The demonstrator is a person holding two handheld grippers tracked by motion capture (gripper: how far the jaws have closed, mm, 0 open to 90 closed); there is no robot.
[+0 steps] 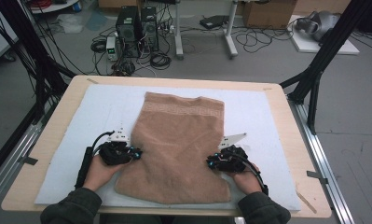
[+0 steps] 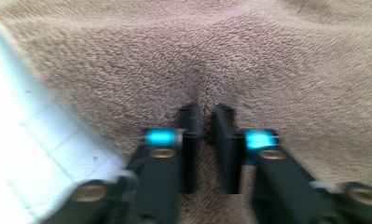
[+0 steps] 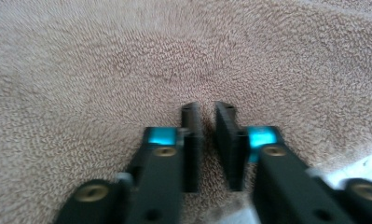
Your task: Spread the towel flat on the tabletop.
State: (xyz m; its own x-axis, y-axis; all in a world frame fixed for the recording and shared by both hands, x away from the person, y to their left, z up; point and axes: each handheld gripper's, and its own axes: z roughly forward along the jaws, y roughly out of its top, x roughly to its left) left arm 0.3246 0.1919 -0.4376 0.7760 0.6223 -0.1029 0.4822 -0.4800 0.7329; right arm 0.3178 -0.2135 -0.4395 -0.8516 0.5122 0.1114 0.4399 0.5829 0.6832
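A tan terry towel point(image 1: 179, 140) lies flat on the white mat point(image 1: 253, 112), its patterned band at the far end. My left gripper point(image 1: 138, 153) sits at the towel's left edge and my right gripper point(image 1: 210, 162) at its right edge, both pointing inward. In the left gripper view the jaws point(image 2: 207, 112) stand nearly together, and the towel point(image 2: 267, 60) puckers into a crease at their tips. In the right gripper view the jaws point(image 3: 207, 109) are just as close, pressed into the towel point(image 3: 104, 70). A hand holds each gripper near the table's front.
The mat covers most of the wooden table point(image 1: 58, 121), with bare mat point(image 2: 30, 154) beside the towel's left edge. Black frame poles point(image 1: 314, 70) stand at the table's far corners. Computer towers point(image 1: 137, 30) and cables sit on the floor beyond.
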